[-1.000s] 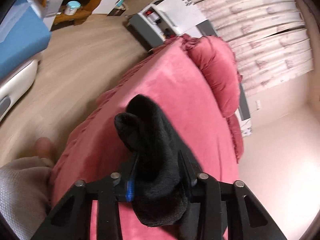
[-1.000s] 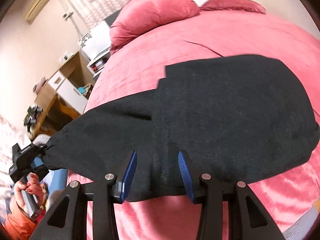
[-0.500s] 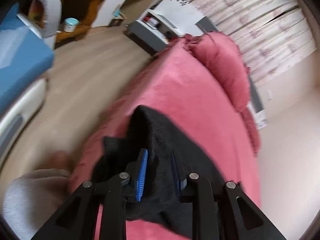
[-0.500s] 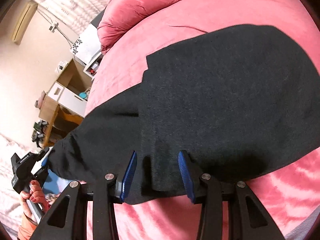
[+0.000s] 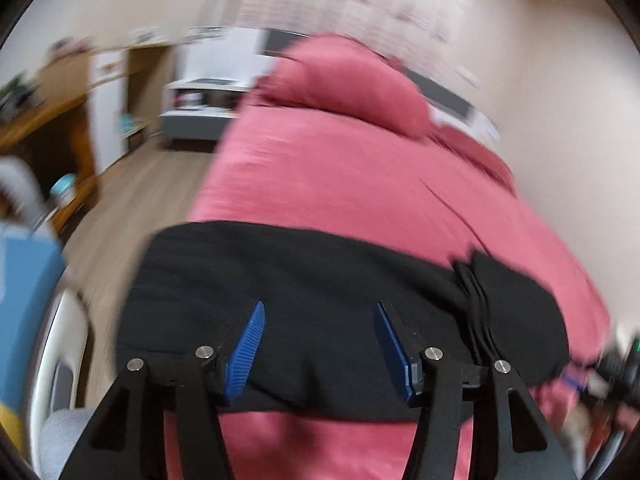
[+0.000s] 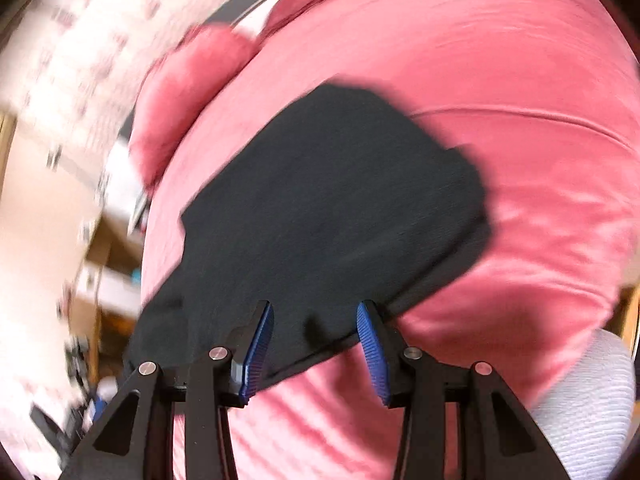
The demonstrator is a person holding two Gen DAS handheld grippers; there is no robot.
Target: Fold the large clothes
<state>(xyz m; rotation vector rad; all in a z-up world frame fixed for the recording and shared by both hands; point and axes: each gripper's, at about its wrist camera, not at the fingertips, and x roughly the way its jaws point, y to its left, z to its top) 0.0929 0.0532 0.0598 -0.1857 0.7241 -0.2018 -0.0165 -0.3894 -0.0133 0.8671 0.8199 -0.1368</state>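
Note:
A black garment (image 5: 304, 264) lies spread across the near part of a pink bed (image 5: 340, 168). My left gripper (image 5: 320, 308) hovers over its near edge. Its jaws are opening, and the blue pads (image 5: 250, 340) stand wide apart and press on nothing. In the right wrist view the same garment (image 6: 332, 200) shows as a folded dark slab on the bed (image 6: 500, 60). My right gripper (image 6: 315, 308) is open above the cloth's near hem, which runs between the fingers without being pinched. Both views are motion-blurred.
Pink pillows (image 5: 344, 76) lie at the head of the bed. Left of the bed are a wood floor (image 5: 132, 216), a white low cabinet (image 5: 200, 112), a wooden desk (image 5: 48, 128) and a blue object (image 5: 24, 280). A grey knit sleeve (image 6: 588, 392) shows at lower right.
The left gripper let go of the bunched black cloth and its jaws spread wide. Both views rolled and swung; the garment now lies folded smaller on the bed. The right jaws kept their width.

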